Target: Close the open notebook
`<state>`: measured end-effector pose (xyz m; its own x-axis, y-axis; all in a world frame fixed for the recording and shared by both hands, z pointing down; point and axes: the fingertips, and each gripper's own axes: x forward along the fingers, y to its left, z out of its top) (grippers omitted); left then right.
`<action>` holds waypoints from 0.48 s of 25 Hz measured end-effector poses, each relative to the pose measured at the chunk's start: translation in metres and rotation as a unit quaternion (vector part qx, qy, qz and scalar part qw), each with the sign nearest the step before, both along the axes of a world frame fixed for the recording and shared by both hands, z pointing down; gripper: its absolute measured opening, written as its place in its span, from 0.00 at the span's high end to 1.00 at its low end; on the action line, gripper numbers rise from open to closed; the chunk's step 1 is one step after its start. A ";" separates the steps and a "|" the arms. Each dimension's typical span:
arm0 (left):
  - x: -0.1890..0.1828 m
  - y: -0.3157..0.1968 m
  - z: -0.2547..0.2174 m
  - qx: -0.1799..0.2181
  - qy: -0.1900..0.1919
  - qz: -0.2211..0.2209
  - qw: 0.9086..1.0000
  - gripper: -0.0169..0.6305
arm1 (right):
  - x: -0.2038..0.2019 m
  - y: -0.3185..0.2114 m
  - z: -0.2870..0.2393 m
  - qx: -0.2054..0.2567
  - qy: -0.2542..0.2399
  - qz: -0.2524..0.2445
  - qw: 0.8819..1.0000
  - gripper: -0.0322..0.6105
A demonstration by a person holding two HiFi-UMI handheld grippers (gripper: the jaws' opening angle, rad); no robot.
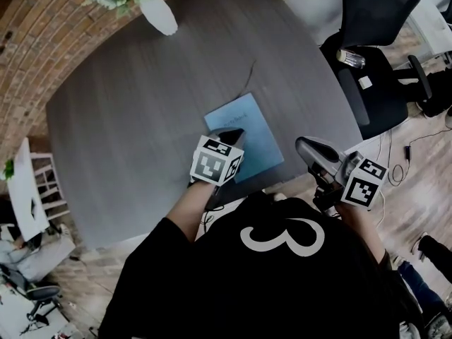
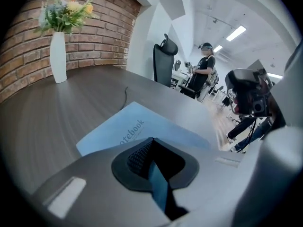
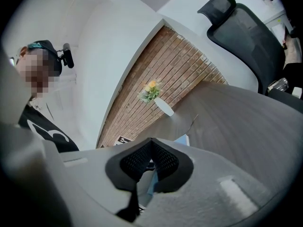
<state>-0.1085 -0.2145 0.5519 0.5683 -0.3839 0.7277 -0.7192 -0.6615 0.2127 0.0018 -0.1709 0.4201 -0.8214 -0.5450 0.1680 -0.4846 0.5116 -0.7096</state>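
Currently, the blue notebook [image 1: 251, 127] is seen lying flat and shut on the grey worktop [image 1: 134, 119], cover upward. The left gripper [image 1: 232, 133] is held over the notebook's left side. Its fingers [image 2: 137, 156] are pressed together at the tips, and nothing is gripped between them. The right gripper [image 1: 305, 145] is held to the right of the notebook, apart from it. Its fingers [image 3: 163, 159] are likewise brought together on nothing. A white vase [image 1: 159, 14] is stood well beyond the notebook's far end.
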 end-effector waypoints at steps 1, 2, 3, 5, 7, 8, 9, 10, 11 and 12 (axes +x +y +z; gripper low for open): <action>0.001 0.000 0.001 -0.001 -0.011 0.001 1.000 0.96 | 0.001 0.001 -0.001 0.001 0.000 -0.002 1.000 0.95; 0.002 -0.001 0.002 -0.001 -0.018 0.000 1.000 0.96 | 0.002 0.002 -0.002 0.001 0.000 -0.005 1.000 0.95; 0.002 -0.001 0.003 -0.001 -0.024 -0.002 1.000 0.96 | 0.003 0.003 -0.003 0.002 0.000 -0.009 1.000 0.95; 0.003 -0.001 0.004 0.001 -0.034 -0.003 0.999 0.96 | 0.006 0.007 -0.005 0.001 0.000 -0.016 1.000 0.95; 0.003 -0.001 0.004 0.005 -0.044 -0.002 0.999 0.96 | 0.008 0.010 -0.006 0.000 0.001 -0.024 1.000 0.95; 0.003 -0.001 0.005 0.007 -0.048 -0.004 0.999 0.96 | 0.010 0.012 -0.007 0.000 0.003 -0.028 1.000 0.95; 0.003 -0.001 0.005 0.008 -0.051 -0.008 0.999 0.96 | 0.011 0.014 -0.008 0.000 0.005 -0.032 0.999 0.95; 0.003 -0.001 0.005 0.008 -0.053 -0.012 0.998 0.96 | 0.013 0.016 -0.009 0.001 0.006 -0.036 0.999 0.95; 0.003 -0.001 0.006 0.008 -0.055 -0.018 0.998 0.95 | 0.016 0.018 -0.010 0.001 0.007 -0.039 0.999 0.95; 0.002 -0.001 0.006 0.010 -0.057 -0.024 0.998 0.96 | 0.019 0.019 -0.012 0.002 0.008 -0.042 0.999 0.95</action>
<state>-0.1061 -0.2159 0.5579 0.4634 -0.4234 0.7785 -0.7687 -0.6291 0.1154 0.0204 -0.1521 0.4082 -0.8614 -0.4749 0.1800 -0.4516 0.5540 -0.6994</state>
